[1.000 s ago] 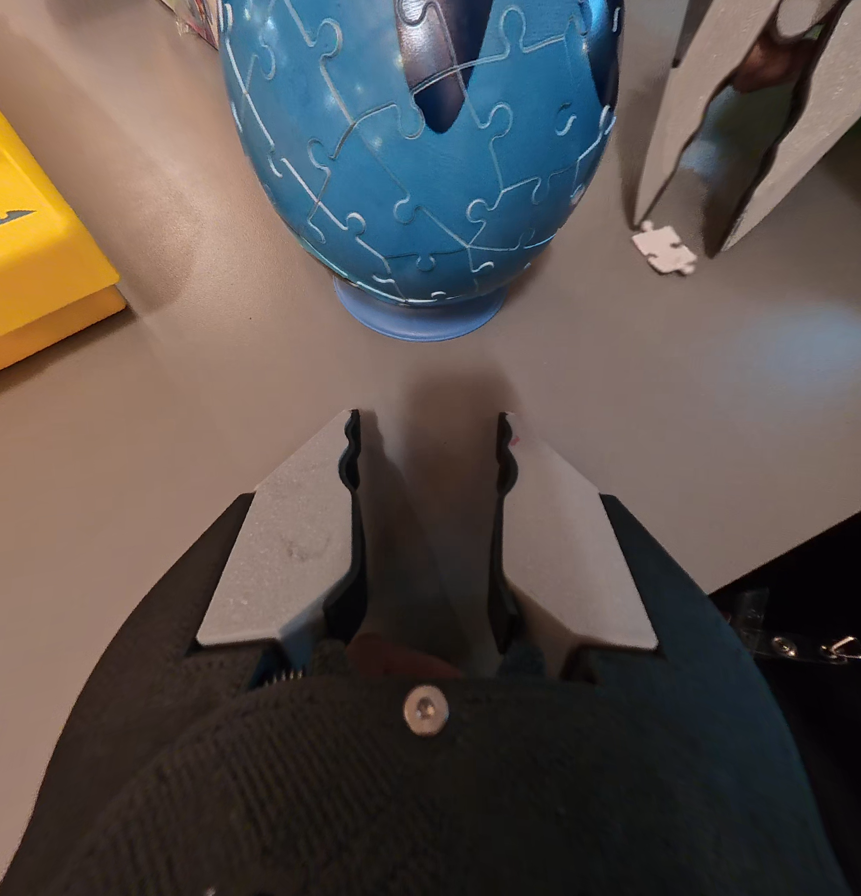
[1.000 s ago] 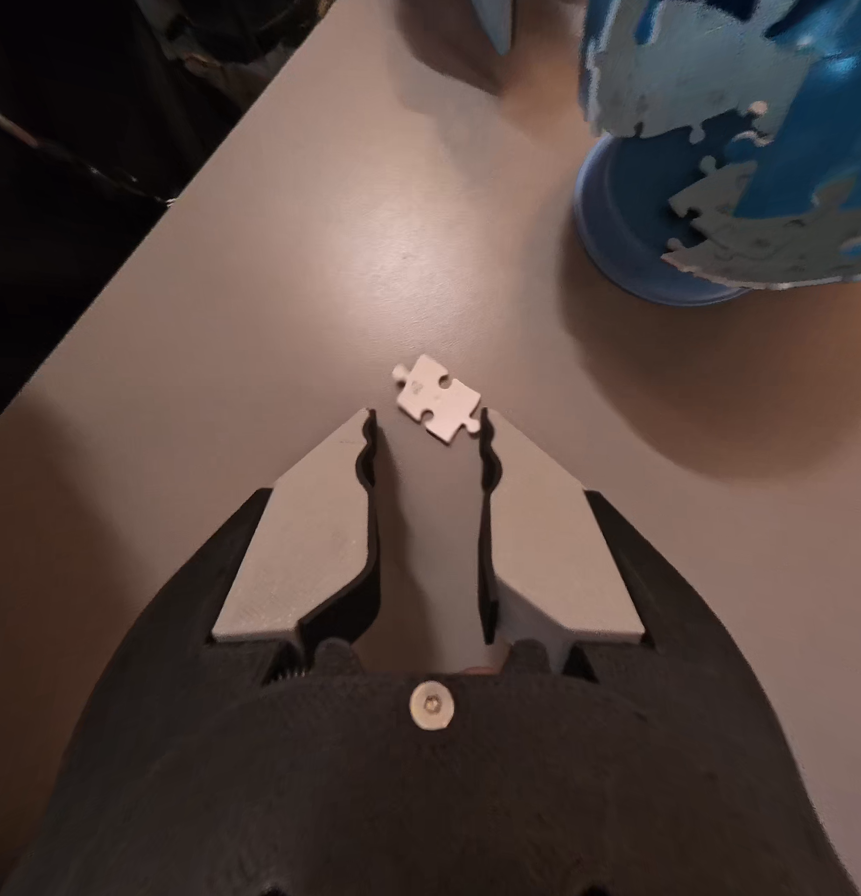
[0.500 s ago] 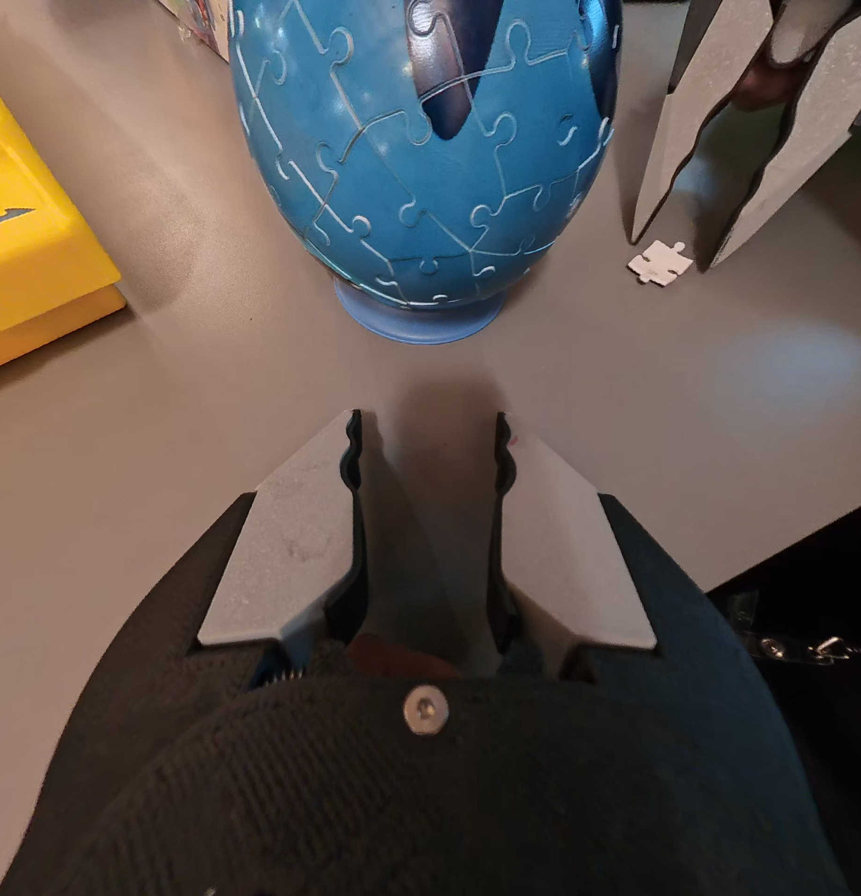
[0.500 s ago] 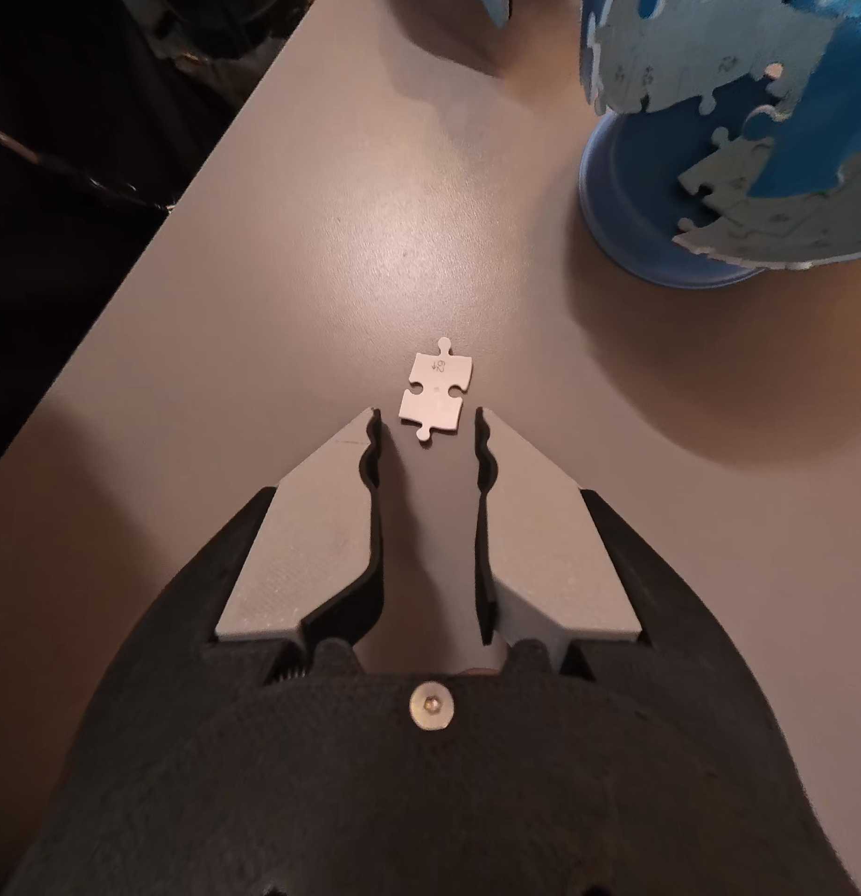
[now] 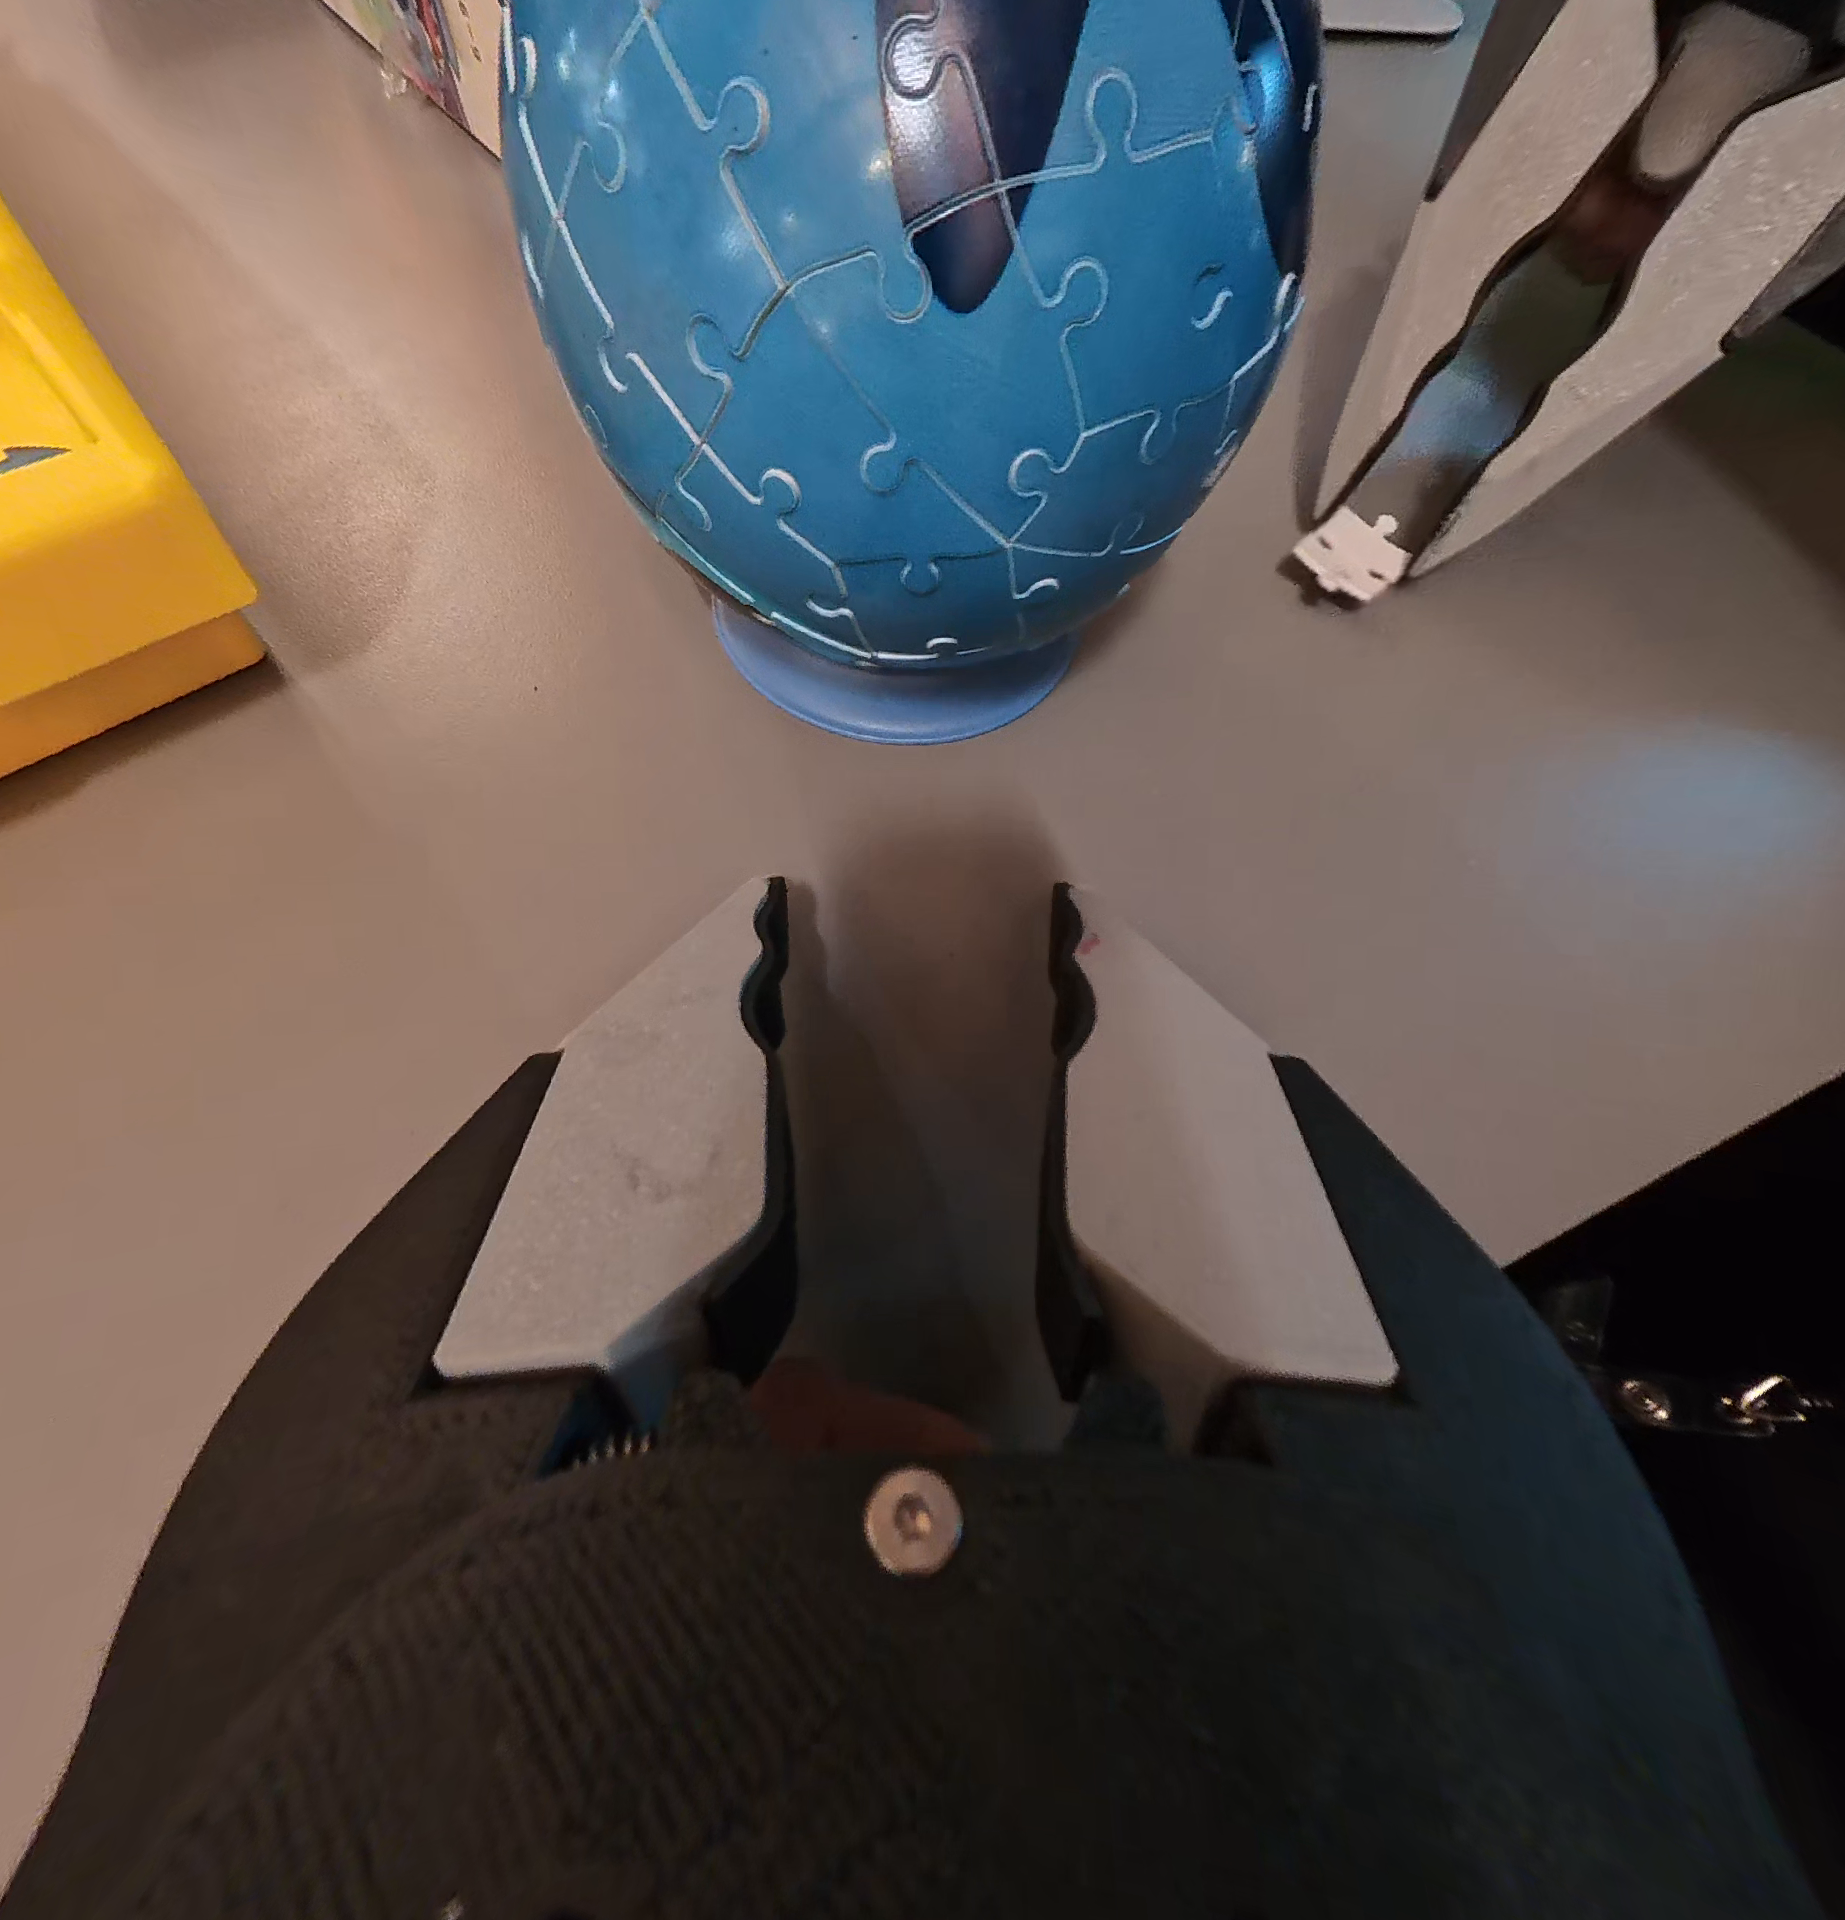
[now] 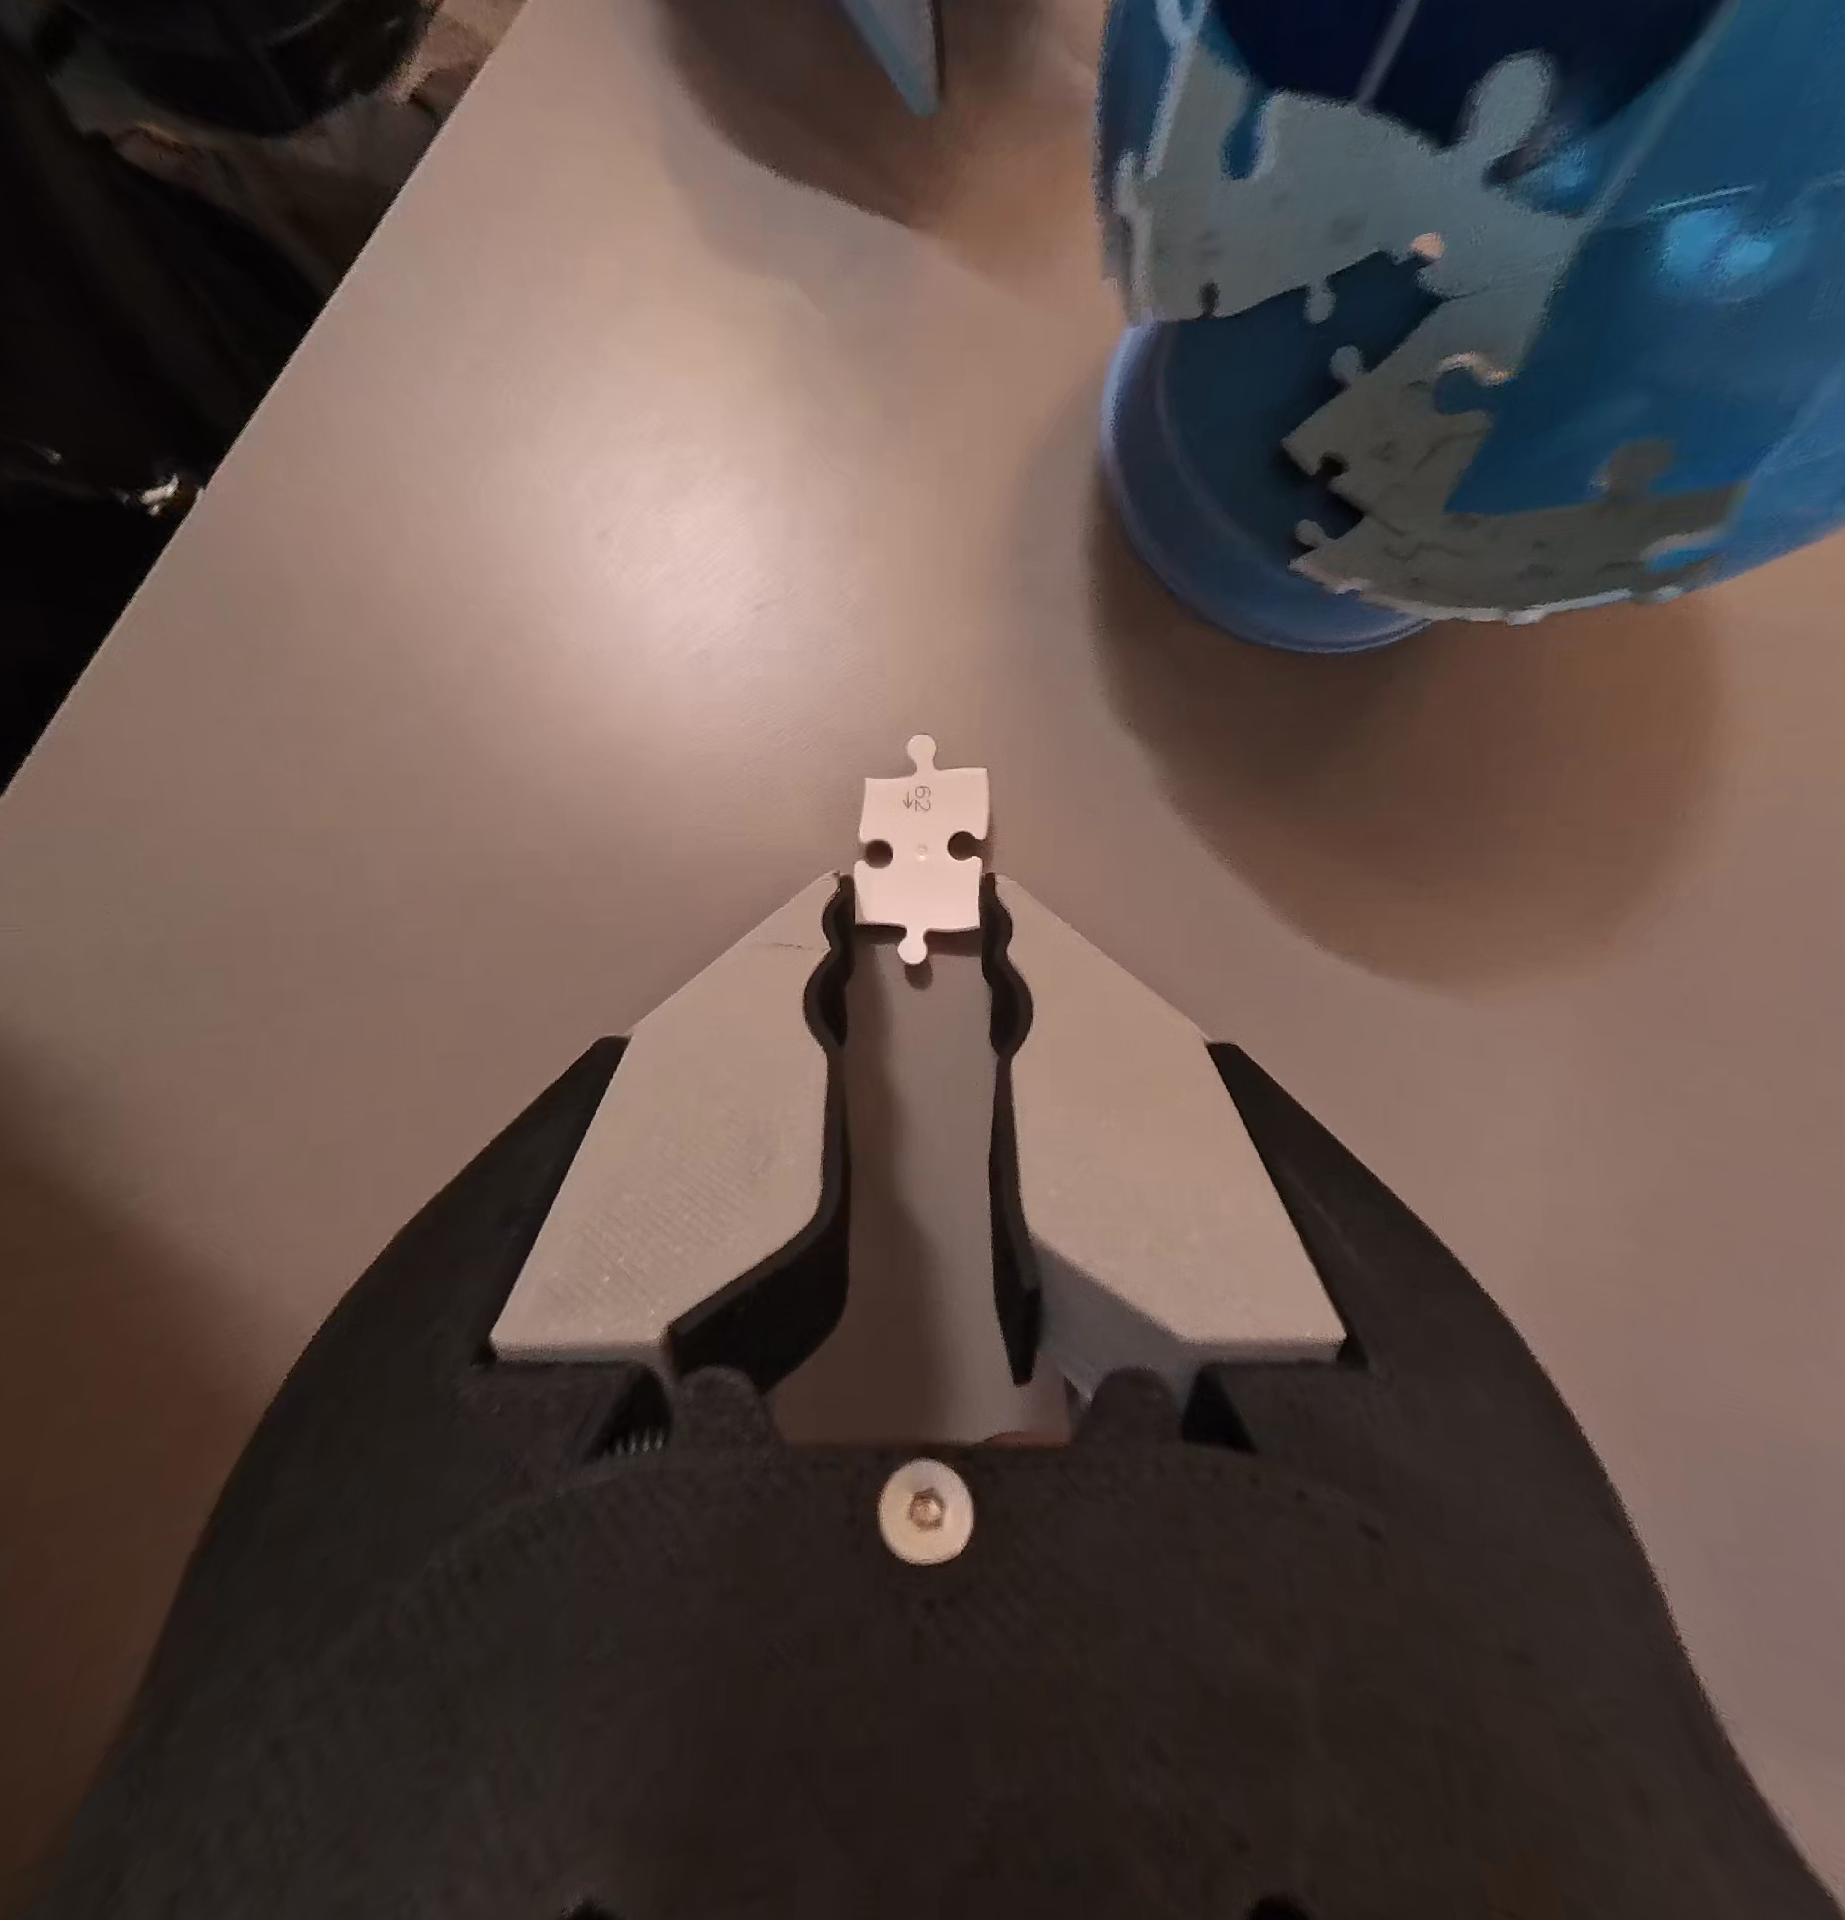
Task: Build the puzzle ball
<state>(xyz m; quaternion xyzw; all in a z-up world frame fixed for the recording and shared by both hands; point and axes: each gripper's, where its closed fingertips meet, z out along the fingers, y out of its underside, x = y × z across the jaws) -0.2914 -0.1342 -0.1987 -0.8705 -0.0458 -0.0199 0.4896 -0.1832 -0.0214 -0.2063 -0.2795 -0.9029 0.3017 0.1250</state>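
The blue puzzle ball (image 5: 897,343) stands on a blue ring stand (image 5: 897,696) on the grey table. Its open side with missing pieces shows in the right wrist view (image 6: 1500,343). My right gripper (image 6: 920,894) is shut on a white puzzle piece (image 6: 923,847), face down, its fingertips pinching the piece's two sides at table level. The same gripper and piece (image 5: 1354,545) show at the right of the ball in the left wrist view. My left gripper (image 5: 918,904) is open and empty, in front of the ball, apart from it.
A yellow box (image 5: 56,540) sits left of the ball. A printed box corner (image 5: 419,62) lies behind it. The table edge (image 6: 222,468) runs along the left in the right wrist view, with a dark area beyond. The left fingertip (image 6: 907,52) shows far off. The grippers' ends are close to 15 centimetres from one another.
My right gripper moved forward around the white piece and closed on its sides; the piece has turned straight between the fingers. The left gripper and the ball have not moved.
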